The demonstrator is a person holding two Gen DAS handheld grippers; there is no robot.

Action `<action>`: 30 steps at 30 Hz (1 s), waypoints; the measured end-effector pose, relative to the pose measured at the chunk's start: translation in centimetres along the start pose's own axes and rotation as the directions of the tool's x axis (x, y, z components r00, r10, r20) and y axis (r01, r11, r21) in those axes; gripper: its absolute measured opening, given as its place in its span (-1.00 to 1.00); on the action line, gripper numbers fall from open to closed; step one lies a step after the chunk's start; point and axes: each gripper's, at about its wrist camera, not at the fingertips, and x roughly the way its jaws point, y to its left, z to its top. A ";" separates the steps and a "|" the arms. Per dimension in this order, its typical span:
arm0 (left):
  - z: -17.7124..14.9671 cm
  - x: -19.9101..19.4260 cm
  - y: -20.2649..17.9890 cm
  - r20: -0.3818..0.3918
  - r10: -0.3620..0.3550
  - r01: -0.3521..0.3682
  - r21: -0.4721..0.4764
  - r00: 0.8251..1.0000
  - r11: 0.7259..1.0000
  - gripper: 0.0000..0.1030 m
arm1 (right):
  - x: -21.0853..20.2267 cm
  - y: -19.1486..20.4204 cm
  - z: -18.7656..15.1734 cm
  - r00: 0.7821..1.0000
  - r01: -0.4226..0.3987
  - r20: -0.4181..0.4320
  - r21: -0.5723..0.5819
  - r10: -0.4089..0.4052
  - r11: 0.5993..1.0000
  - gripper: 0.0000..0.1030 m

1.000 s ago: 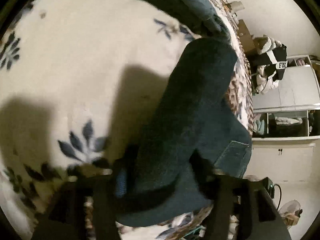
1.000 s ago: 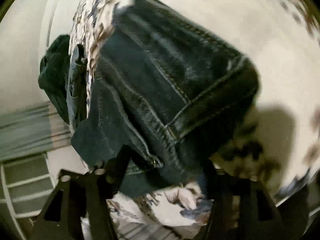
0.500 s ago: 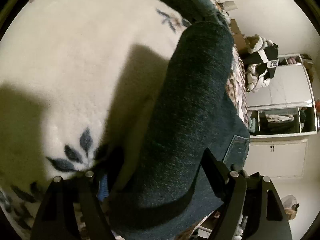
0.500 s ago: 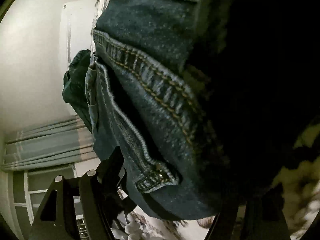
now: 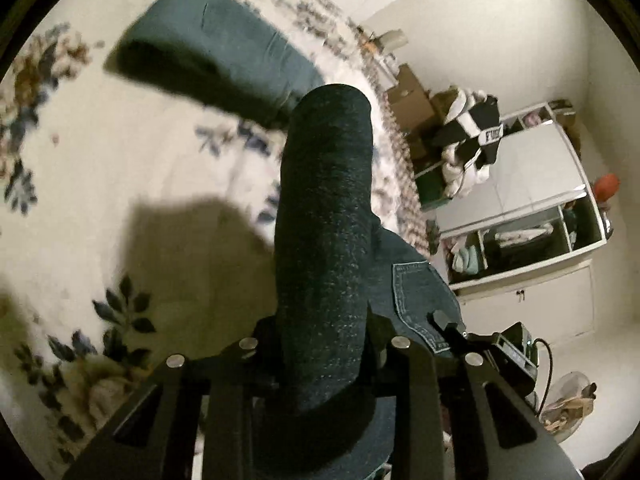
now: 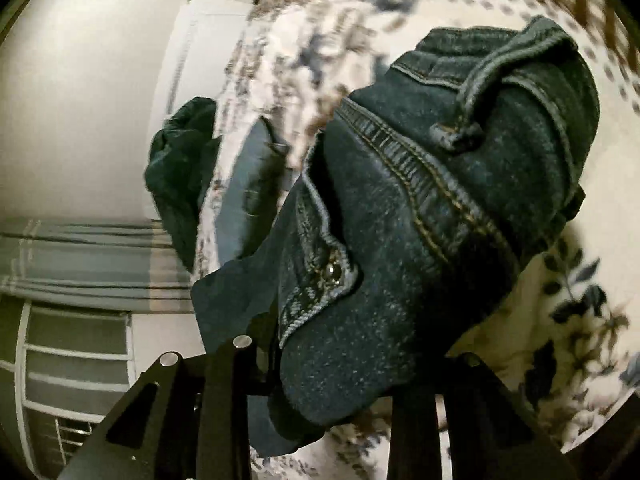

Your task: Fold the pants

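Observation:
Dark blue jeans [image 5: 324, 248] hang bunched between the fingers of my left gripper [image 5: 320, 344], which is shut on them and holds them above a floral blanket [image 5: 120, 160]. A back pocket [image 5: 416, 292] shows to the right. In the right wrist view my right gripper [image 6: 332, 368] is shut on the jeans' waistband end [image 6: 420, 220], with the button [image 6: 332, 270] and belt loop [image 6: 456, 132] facing me. The fingertips of both grippers are hidden by denim.
A lighter blue folded garment [image 5: 216, 48] lies on the blanket further away. A dark green cloth [image 6: 180, 168] hangs at the bed's edge. Boxes and piled clothes [image 5: 468, 136] and a white cabinet [image 5: 532, 220] stand beside the bed. Curtains [image 6: 80, 264] are at left.
Both grippers have lifted the jeans up off the blanket and pulled back. More of the bed and room shows now, and the fabric hangs in a narrower bunch.

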 end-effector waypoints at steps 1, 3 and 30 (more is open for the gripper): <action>0.6 -0.5 -0.5 0.016 -0.012 0.012 -0.001 1.000 1.000 -0.52 | -0.5 0.7 0.2 1.000 -0.010 0.002 -0.010 0.010 1.000 -0.40; 2.1 -1.5 -1.7 0.047 -0.031 0.031 0.001 0.998 1.000 -0.52 | -0.6 3.1 -0.3 1.000 -0.030 0.009 -0.037 0.030 0.999 -0.40; 27.4 2.9 15.7 0.097 0.198 -0.193 -0.060 0.975 0.979 -0.40 | 30.4 16.5 7.7 0.992 -0.086 -0.098 -0.077 0.079 0.993 -0.32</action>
